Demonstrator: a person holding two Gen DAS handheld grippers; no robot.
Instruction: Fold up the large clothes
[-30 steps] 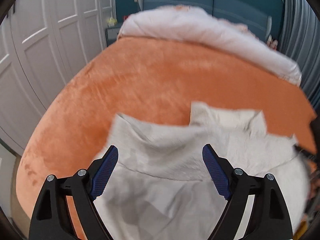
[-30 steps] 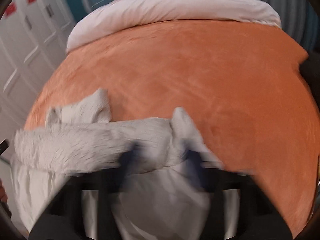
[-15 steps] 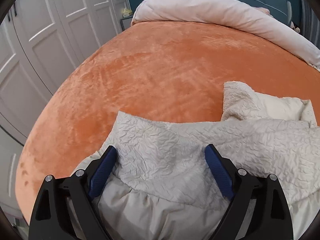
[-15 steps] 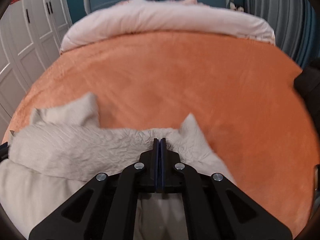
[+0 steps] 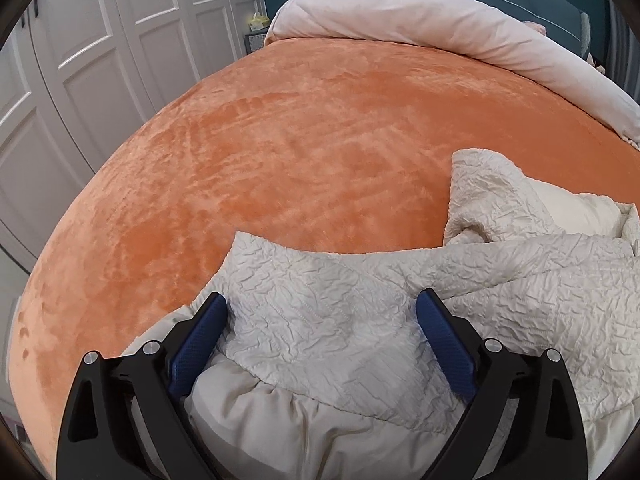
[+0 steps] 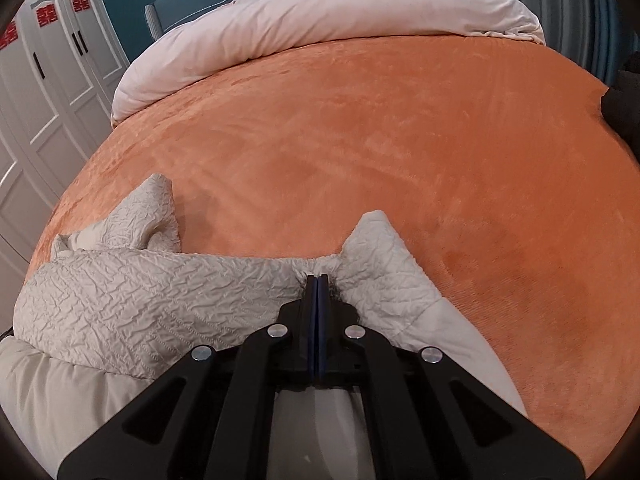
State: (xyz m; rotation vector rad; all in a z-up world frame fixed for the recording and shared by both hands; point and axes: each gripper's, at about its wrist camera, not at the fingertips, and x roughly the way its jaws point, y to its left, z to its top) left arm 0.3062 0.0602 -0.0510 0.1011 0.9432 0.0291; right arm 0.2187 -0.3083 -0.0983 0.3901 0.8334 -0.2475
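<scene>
- The cream quilted garment [image 5: 340,320] lies at the near edge of the bed [image 5: 320,140], on the orange cover, its upper edge doubled over toward the near side.
- Left gripper [image 5: 320,320]: jaws stand wide and have just been opening; the crinkled fabric lies between them, but the blue pads [image 5: 444,344] do not press on it. Nothing is held on this side.
- Right gripper [image 6: 317,284]: jaws fully closed, pinching a bunched ridge of the same garment [image 6: 160,300] at its right end, just beside a raised corner flap.
- Judgement: the fold is being laid down, the left side released first.
- To do it well: lower the right end flat before letting go, keep the folded edge straight across, and draw the left gripper clear without snagging the cloth.
- A loose section [image 5: 500,200] stands crumpled at the far right and would need smoothing.
</scene>
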